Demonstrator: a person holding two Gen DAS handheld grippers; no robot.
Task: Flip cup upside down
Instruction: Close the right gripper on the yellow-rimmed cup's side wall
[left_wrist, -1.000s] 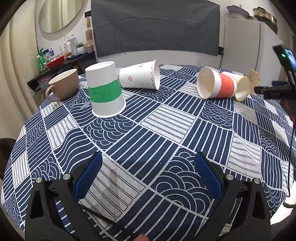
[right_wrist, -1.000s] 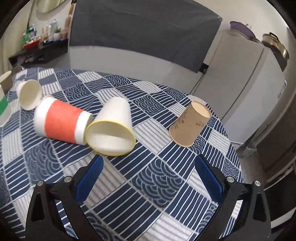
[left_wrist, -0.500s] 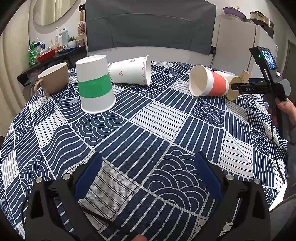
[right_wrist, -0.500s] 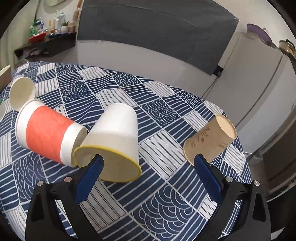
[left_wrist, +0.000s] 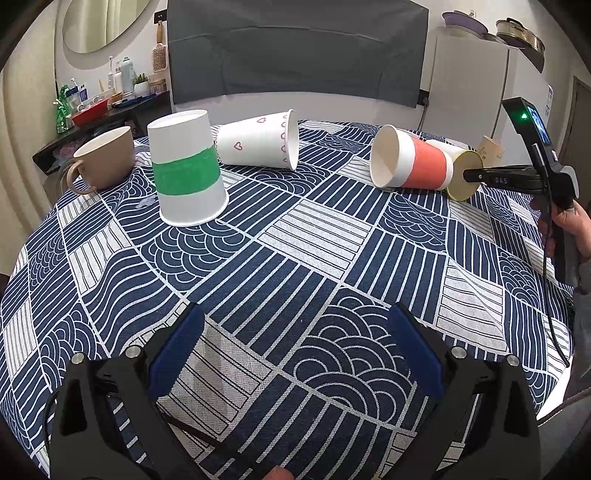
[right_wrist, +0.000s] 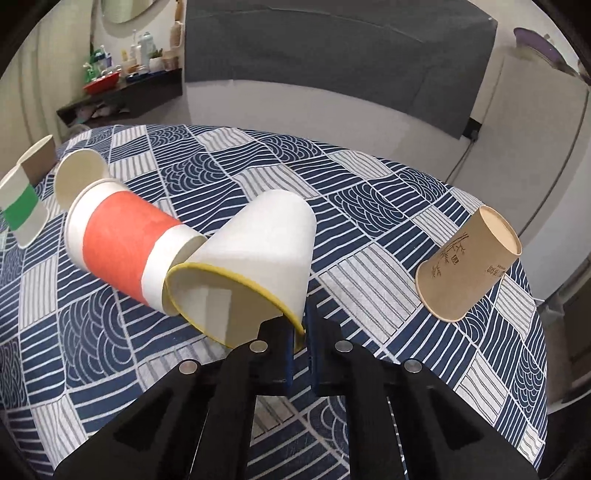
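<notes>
A white paper cup with a yellow rim (right_wrist: 258, 258) lies on its side, mouth toward my right camera. My right gripper (right_wrist: 301, 332) is shut on the lower right part of its rim, one finger inside the mouth and one outside. From the left wrist view the same cup (left_wrist: 463, 173) shows at the far right with the right gripper (left_wrist: 474, 176) at its rim. An orange-banded cup (right_wrist: 125, 247) lies on its side touching it. My left gripper (left_wrist: 295, 350) is open and empty above the near part of the table.
A green-banded cup (left_wrist: 186, 170) stands upside down at the left. A heart-print cup (left_wrist: 258, 142) lies on its side behind it. A tan mug (left_wrist: 105, 157) stands upright at far left. A brown paper cup (right_wrist: 467, 262) stands upside down at the right, near the table edge (right_wrist: 535, 317).
My right gripper moved forward to the yellow-rimmed cup and shut on its rim. My left gripper pulled back a little and stayed open.
</notes>
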